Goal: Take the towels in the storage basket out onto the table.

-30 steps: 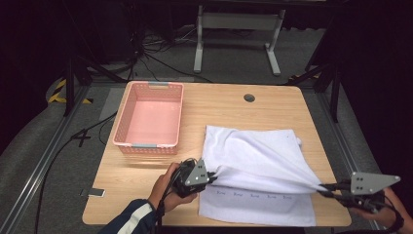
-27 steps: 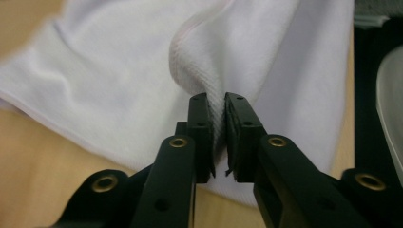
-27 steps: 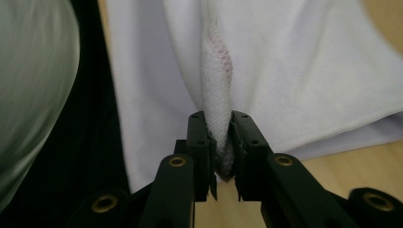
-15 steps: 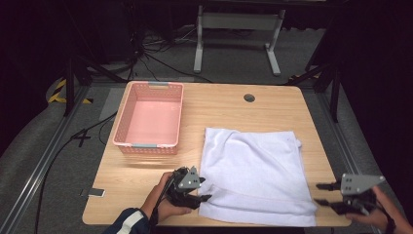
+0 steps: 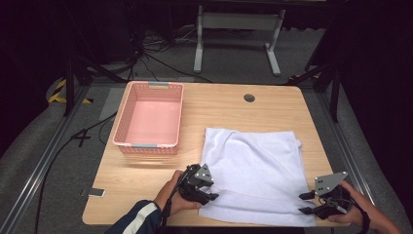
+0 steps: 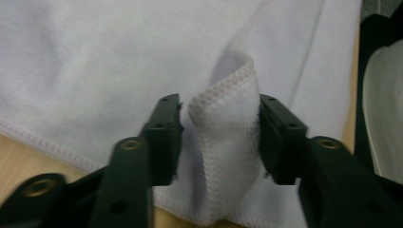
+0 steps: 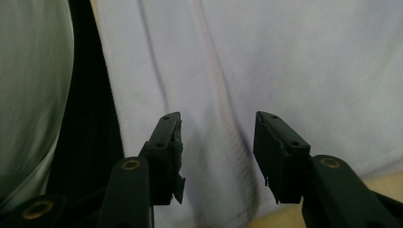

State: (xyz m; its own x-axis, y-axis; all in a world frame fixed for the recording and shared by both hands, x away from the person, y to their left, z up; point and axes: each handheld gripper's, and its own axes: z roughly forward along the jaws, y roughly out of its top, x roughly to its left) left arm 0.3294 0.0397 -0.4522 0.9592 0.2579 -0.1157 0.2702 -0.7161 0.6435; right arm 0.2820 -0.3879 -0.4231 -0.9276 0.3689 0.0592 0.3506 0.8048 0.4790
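A white towel (image 5: 253, 156) lies spread on the right half of the wooden table (image 5: 234, 107), its near edge folded over into a strip. My left gripper (image 5: 213, 191) sits at the towel's near left corner. In the left gripper view the towel (image 6: 95, 57) rises in a small fold between the jaws of the left gripper (image 6: 218, 102), which have just been closing; the fold leans on one pad, with a gap to the other. My right gripper (image 5: 306, 204) rests at the near right corner. There its jaws have just opened, and the right gripper (image 7: 216, 118) stands open over the flat towel (image 7: 309, 57).
An empty pink basket (image 5: 146, 145) stands on the table's left half. A round cable hole (image 5: 249, 97) sits near the far edge. A small grey object (image 5: 92, 192) lies at the near left corner. A metal stand (image 5: 234, 39) and cables are on the floor beyond.
Both grippers held the towel's near edge lifted and stretched a second ago. They have since lowered and let it go, and the towel now lies flat.
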